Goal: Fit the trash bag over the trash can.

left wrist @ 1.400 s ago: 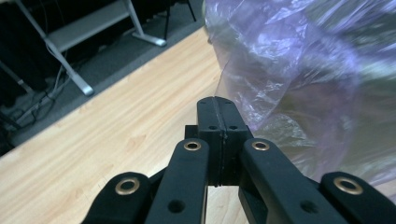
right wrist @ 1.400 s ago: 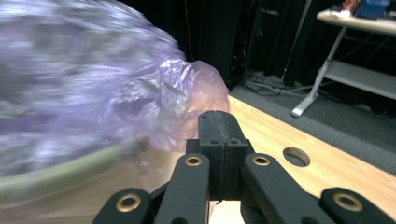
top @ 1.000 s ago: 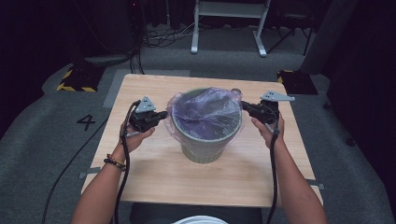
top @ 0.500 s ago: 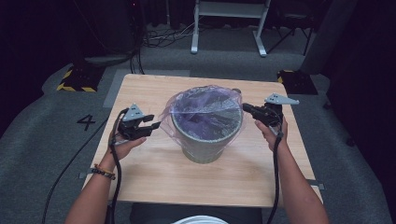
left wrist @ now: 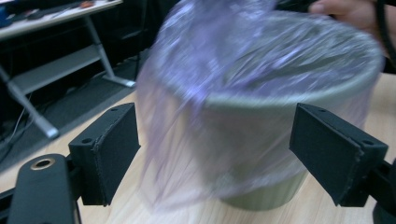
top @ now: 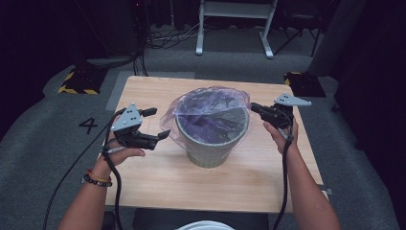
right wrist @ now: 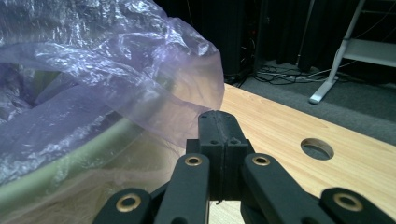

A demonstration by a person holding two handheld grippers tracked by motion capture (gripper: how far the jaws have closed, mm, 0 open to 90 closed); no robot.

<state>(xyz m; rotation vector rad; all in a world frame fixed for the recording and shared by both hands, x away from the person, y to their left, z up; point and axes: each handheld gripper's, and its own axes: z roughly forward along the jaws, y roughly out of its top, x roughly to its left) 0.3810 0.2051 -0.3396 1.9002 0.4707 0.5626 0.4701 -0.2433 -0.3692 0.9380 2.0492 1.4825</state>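
Left gripper (top: pixel 155 123) had just spread apart beside the thin purple plastic bag (top: pixel 210 108), which the right gripper (top: pixel 254 108) pinched tight.

Table evenly lit, surroundings dark; left gripper view motion-blurred.

Lab or studio: dark curtains (top: pixel 43 43), floor cables (top: pixel 167 36), hazard tape (top: pixel 76 84), number marking (top: pixel 89 125) on grey carpet.

White metal stand (top: pixel 234 24) behind wooden table (top: pixel 158 177)
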